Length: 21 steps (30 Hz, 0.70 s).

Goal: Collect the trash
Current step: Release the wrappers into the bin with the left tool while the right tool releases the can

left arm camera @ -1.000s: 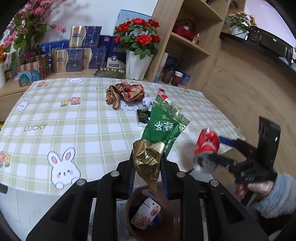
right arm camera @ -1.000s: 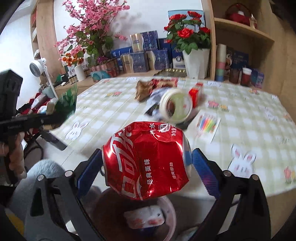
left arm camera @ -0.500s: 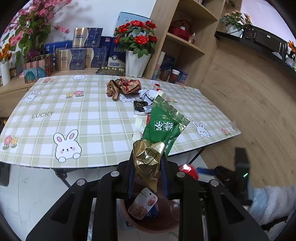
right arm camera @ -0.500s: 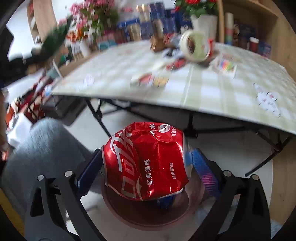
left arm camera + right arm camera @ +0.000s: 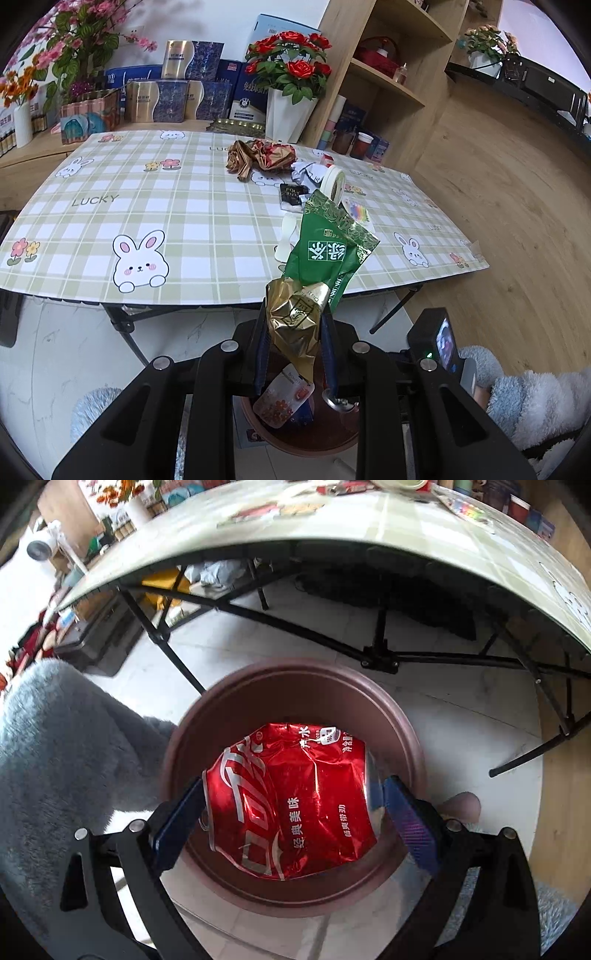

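My left gripper (image 5: pixel 293 325) is shut on a green and gold foil packet (image 5: pixel 317 273), held upright above the brown bin (image 5: pixel 314 439) on the floor in front of the table. My right gripper (image 5: pixel 291 797) holds a crushed red cola can (image 5: pixel 291 797) between its blue pads, right over the mouth of the bin (image 5: pixel 295 672). In the left wrist view the bin holds a snack wrapper (image 5: pixel 282 400). The right gripper's body (image 5: pixel 439 343) shows low beside the bin.
The checked table (image 5: pixel 147 221) carries crumpled gold and red wrapping (image 5: pixel 258 155), a tape roll (image 5: pixel 334 182), a black packet (image 5: pixel 291 194) and white paper scraps (image 5: pixel 310 168). Black folding table legs (image 5: pixel 380 657) stand just behind the bin. A wooden shelf (image 5: pixel 369 92) is at the right.
My right gripper has dropped with the can from table height to just over the bin. My left gripper has drawn back from the table, packet still held.
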### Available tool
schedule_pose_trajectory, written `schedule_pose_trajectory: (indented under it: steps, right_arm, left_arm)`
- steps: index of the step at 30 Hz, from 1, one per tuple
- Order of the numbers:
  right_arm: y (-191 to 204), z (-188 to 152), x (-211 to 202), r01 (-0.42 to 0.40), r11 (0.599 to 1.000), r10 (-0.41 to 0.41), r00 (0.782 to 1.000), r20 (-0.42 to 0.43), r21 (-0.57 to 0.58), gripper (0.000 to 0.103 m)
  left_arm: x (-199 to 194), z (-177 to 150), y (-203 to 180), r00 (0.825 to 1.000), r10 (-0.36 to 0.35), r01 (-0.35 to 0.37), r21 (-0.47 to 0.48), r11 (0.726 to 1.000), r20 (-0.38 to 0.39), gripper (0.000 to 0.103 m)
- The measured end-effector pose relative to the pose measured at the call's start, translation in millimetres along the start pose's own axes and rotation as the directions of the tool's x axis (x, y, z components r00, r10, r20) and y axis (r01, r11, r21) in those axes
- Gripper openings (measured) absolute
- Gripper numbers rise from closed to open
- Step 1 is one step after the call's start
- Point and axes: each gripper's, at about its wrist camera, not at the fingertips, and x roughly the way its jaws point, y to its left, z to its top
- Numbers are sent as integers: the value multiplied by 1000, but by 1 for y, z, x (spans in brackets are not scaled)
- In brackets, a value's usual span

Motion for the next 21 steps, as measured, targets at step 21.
schedule_pose_trajectory:
  steps: [21]
  right_arm:
    - [-41,6,-155,265,963,-247,775,582,56,97]
  left_arm:
    - [44,-25,-33,993,-67,91,267,960,-96,24]
